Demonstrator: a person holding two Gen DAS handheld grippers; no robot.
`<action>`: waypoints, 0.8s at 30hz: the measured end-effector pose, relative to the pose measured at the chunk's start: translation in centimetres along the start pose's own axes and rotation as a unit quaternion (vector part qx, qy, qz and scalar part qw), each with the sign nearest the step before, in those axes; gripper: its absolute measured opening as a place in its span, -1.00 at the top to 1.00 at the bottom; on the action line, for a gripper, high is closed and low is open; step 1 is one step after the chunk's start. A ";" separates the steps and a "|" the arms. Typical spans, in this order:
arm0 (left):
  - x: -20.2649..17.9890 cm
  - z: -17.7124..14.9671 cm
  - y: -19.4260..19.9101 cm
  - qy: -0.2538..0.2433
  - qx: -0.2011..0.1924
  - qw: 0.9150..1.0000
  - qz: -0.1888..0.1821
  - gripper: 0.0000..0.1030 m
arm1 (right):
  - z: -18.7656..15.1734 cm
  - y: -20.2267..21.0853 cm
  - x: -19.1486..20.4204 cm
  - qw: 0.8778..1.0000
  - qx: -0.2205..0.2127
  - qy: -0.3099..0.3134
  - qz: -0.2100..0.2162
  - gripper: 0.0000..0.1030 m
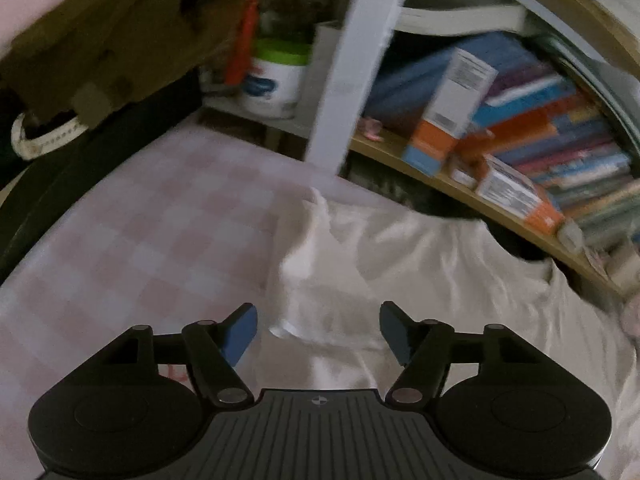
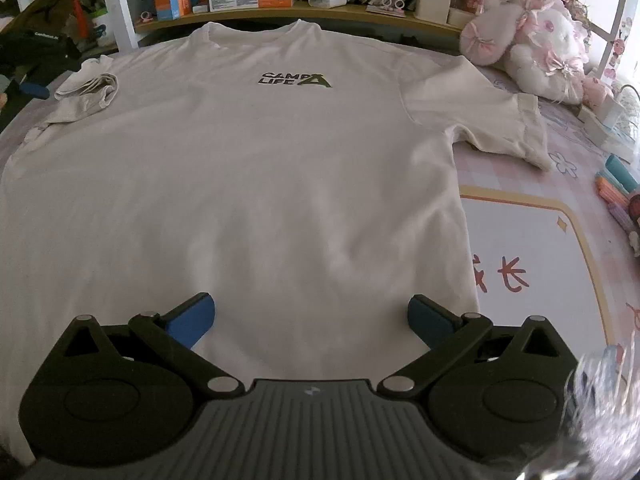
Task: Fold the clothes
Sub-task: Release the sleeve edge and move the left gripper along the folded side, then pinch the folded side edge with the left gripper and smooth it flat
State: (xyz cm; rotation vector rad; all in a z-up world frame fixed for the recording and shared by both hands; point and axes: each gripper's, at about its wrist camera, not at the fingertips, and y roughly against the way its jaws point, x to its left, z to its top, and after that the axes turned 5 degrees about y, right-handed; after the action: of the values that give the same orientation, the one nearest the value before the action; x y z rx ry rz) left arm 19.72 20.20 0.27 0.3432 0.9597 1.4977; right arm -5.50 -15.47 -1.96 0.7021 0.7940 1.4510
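Observation:
A white T-shirt (image 2: 260,168) with a dark "CAMP LIFE" print (image 2: 294,79) lies spread flat, front up, on a pink checked cover (image 1: 140,220). Its right sleeve (image 2: 500,120) lies out flat. The left sleeve (image 2: 90,88) is bunched and folded over. My right gripper (image 2: 310,312) hangs open over the hem, near the shirt's lower right, with nothing between its blue pads. My left gripper (image 1: 318,324) is open above the crumpled left sleeve (image 1: 308,240); the cloth lies under the gap and the pads do not press it. One blue pad (image 2: 35,89) of it shows at the far left.
A wooden shelf (image 2: 304,14) with books and boxes runs behind the collar. A white post (image 1: 352,64) and a green-lidded tub (image 1: 276,80) stand by the left sleeve, beside brown cloth (image 1: 100,40). Plush toys (image 2: 532,40), pens (image 2: 616,184) and a yellow-edged mat (image 2: 532,248) lie right.

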 end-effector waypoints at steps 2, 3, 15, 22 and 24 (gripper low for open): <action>0.6 0.3 -0.6 0.006 0.006 1.000 0.008 0.06 | 0.0 0.0 0.0 1.000 -0.001 0.000 0.000 -1.00; 0.9 0.5 -0.9 0.008 0.010 1.000 0.011 0.27 | 0.0 0.0 0.0 1.000 -0.001 0.000 0.000 -1.00; -6.1 3.8 0.2 -0.113 -0.032 0.991 -0.060 0.94 | -0.3 0.0 0.0 1.000 -0.014 0.003 0.003 -1.00; -12.8 3.6 -5.2 -0.166 0.032 0.984 -0.062 0.56 | -0.4 0.0 0.2 1.000 -0.015 0.000 0.000 -1.00; -13.4 3.3 -4.7 -0.166 0.032 0.982 -0.079 0.21 | -0.4 0.1 0.3 1.000 -0.015 0.000 0.000 -1.00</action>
State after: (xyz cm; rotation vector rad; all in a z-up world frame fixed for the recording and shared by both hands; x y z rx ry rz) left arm 27.86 8.42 3.13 0.5329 0.7504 1.2191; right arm -5.88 -15.22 -2.14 0.6793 0.7700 1.4589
